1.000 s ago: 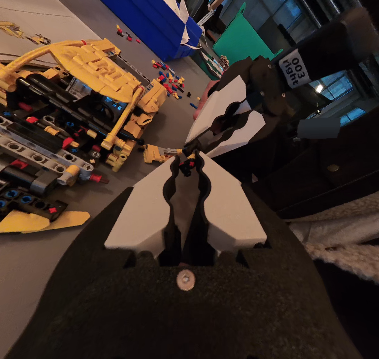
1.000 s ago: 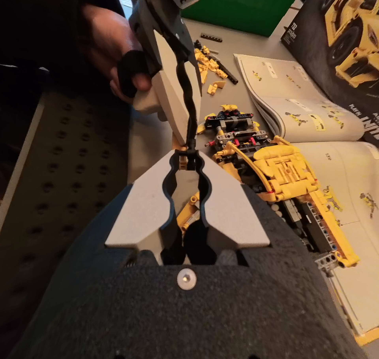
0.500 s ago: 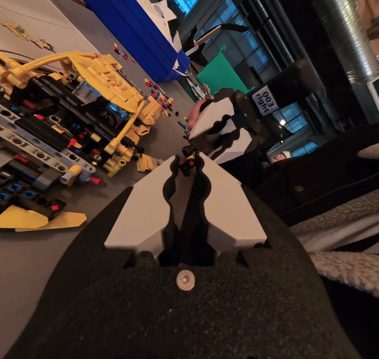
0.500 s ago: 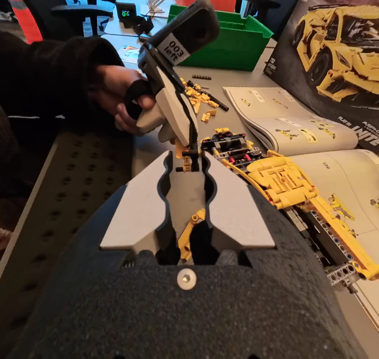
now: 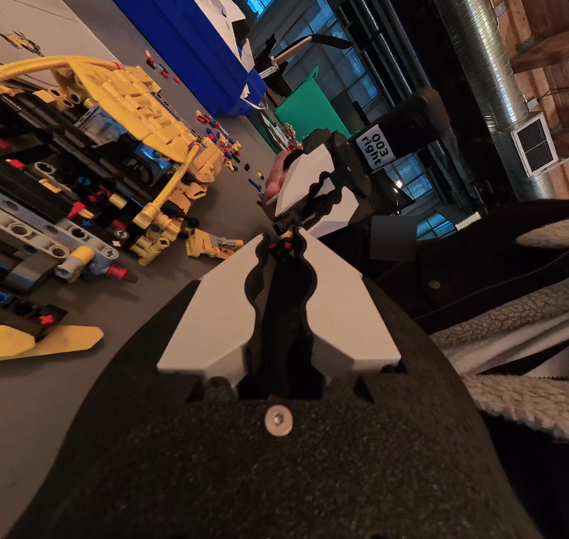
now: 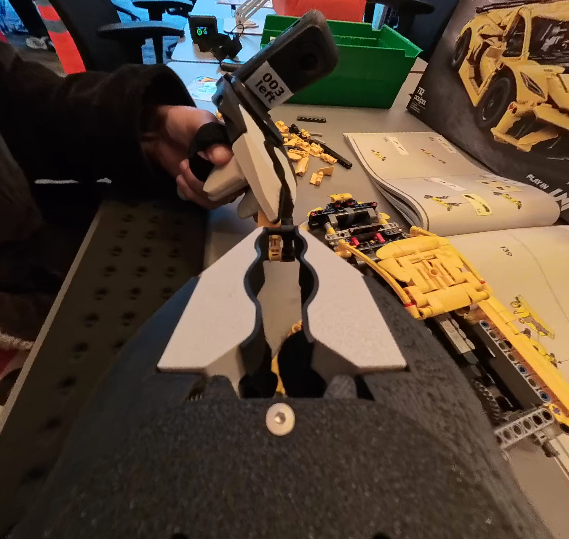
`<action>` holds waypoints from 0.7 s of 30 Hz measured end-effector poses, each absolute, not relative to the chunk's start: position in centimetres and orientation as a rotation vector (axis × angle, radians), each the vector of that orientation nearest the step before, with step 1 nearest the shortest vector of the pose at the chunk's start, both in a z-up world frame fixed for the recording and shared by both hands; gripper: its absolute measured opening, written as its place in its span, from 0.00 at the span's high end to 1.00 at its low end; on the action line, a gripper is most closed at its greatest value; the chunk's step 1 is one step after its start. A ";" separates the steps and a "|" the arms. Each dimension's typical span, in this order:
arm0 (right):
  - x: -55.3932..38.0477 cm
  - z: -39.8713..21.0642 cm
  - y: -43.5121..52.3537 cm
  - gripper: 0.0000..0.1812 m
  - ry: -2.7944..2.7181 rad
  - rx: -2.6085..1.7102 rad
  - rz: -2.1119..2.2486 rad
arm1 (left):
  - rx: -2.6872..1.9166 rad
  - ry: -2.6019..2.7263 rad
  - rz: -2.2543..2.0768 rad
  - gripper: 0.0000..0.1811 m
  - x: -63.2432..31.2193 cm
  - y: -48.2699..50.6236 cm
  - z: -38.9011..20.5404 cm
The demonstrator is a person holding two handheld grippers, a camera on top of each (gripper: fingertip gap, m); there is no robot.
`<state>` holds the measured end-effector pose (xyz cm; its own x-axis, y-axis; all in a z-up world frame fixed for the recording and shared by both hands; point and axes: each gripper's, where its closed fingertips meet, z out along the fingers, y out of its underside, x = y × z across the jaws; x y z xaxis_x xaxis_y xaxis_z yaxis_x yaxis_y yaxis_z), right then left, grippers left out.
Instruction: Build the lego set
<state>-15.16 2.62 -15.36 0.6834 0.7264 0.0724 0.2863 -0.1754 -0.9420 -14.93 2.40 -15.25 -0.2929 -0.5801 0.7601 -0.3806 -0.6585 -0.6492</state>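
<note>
A small yellow-and-black piece (image 6: 278, 245) is held above the desk (image 6: 363, 124), clamped at the tips of the right gripper (image 6: 279, 241). The left gripper (image 5: 281, 242) is closed on what seems the same piece, tip to tip. The half-built yellow car (image 6: 425, 275) lies near the desk's front edge, partly on the open manual (image 6: 462, 185).
</note>
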 end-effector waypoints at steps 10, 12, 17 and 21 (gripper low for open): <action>-14.4 -16.0 2.2 0.92 -0.820 -1.814 0.564 | -1.752 1.280 -1.996 0.88 -14.8 2.2 -15.4; -14.1 -17.1 2.0 0.92 -0.822 -1.885 0.577 | -1.725 1.328 -1.962 0.85 -15.1 2.0 -15.4; -14.8 -21.7 1.2 0.92 -0.992 -2.077 0.457 | -1.746 1.302 -1.876 0.85 -15.4 3.5 -15.7; -14.9 -23.0 1.0 0.92 -1.029 -2.137 0.431 | -1.714 1.249 -1.755 0.85 -15.6 5.3 -15.6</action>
